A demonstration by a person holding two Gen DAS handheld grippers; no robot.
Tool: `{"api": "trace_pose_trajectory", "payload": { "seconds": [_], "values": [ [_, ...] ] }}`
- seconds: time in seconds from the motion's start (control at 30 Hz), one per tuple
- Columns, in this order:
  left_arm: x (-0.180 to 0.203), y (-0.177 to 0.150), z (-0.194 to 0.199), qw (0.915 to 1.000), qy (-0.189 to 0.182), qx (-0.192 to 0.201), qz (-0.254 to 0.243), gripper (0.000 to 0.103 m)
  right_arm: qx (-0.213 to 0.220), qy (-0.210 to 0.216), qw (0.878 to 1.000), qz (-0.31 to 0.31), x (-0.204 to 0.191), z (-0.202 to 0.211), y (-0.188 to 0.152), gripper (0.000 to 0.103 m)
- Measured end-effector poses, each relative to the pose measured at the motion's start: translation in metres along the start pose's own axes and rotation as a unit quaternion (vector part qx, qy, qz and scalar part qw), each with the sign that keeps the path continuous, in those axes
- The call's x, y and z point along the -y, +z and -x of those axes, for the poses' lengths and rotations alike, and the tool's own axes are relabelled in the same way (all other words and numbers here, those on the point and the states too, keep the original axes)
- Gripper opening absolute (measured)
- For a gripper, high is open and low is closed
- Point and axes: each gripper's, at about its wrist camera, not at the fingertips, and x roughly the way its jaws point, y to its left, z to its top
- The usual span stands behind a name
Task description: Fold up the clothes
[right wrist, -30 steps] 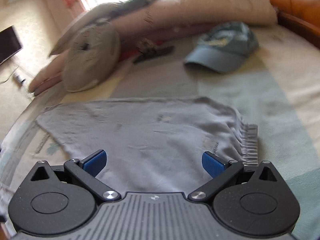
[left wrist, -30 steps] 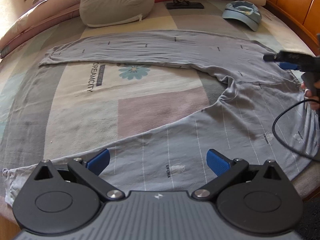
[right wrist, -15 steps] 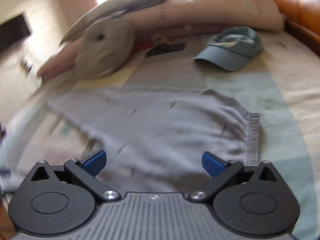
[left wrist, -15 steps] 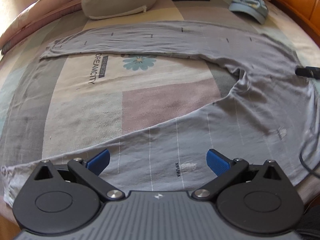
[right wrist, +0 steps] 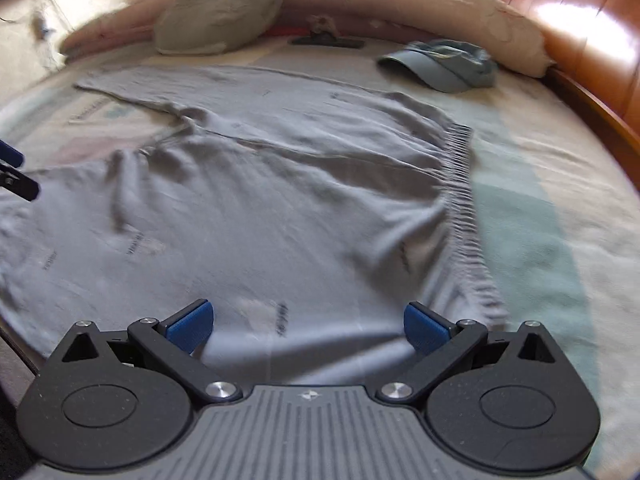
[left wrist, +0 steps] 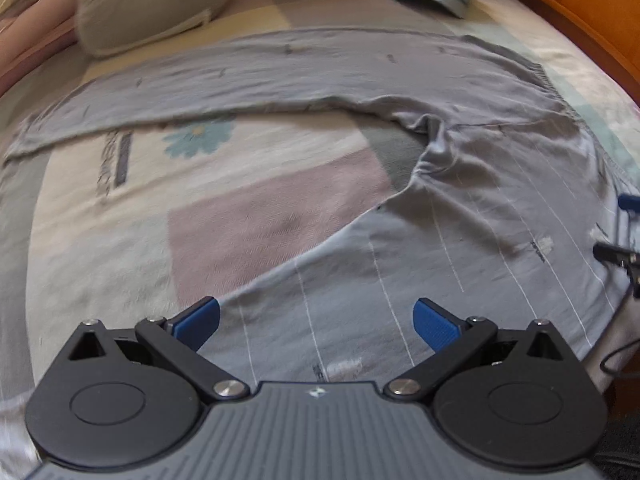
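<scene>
Grey trousers (left wrist: 460, 216) lie spread flat on the bed, legs splayed to the left, one far and one near. Their gathered waistband (right wrist: 464, 200) runs down the right side in the right wrist view. My left gripper (left wrist: 316, 320) hovers open over the near leg with nothing between its blue pads. My right gripper (right wrist: 306, 322) is open above the near hip area of the trousers (right wrist: 280, 184), close to the waistband's near end. The other gripper's tip shows at the right edge of the left wrist view (left wrist: 624, 232) and at the left edge of the right wrist view (right wrist: 12, 172).
A blue cap (right wrist: 444, 66) lies on the bed beyond the waistband. A grey cushion (left wrist: 152, 4) and a long bolster (right wrist: 440, 8) line the far side. A dark flat object (right wrist: 326, 40) sits between them. A wooden bed frame (right wrist: 592, 52) curves along the right.
Both grippers have swung their views: the left one turned right towards the trouser seat, the right one pulled back and lower near the bed's front edge. Both stayed open.
</scene>
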Motion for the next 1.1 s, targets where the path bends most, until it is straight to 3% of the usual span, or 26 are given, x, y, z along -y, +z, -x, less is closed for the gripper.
{"api": "trace_pose_trajectory", "payload": {
  "seconds": [0.13,0.2,0.27,0.37,0.57,0.87,1.1],
  "values": [
    [-0.013,0.001,0.004,0.9993,-0.023,0.02,-0.022,0.102,0.003,0.007,0.999,-0.048,-0.012,0.006,0.004,0.103],
    [-0.025,-0.009,0.01,0.999,-0.028,0.027,-0.025,0.102,-0.026,-0.013,0.999,-0.033,-0.025,-0.006,-0.002,0.103],
    [-0.037,-0.018,0.016,0.9985,-0.032,0.033,-0.028,0.102,-0.002,-0.027,0.999,-0.038,-0.03,-0.004,-0.009,0.103],
    [-0.058,-0.038,0.028,0.9981,-0.036,0.043,-0.025,0.102,-0.012,-0.035,0.998,-0.053,-0.03,-0.005,-0.006,0.103],
    [-0.105,-0.094,0.042,0.9972,-0.029,0.048,0.049,0.102,-0.036,-0.051,0.996,-0.058,-0.033,-0.012,0.003,0.103],
    [-0.151,-0.17,0.052,0.9881,-0.035,0.046,0.143,0.102,-0.075,-0.062,0.993,-0.064,-0.034,-0.017,0.012,0.103],
    [-0.207,-0.182,0.053,0.9788,0.019,0.058,0.195,0.102,-0.083,-0.067,0.992,-0.074,-0.034,-0.018,0.014,0.103]
  ]
}}
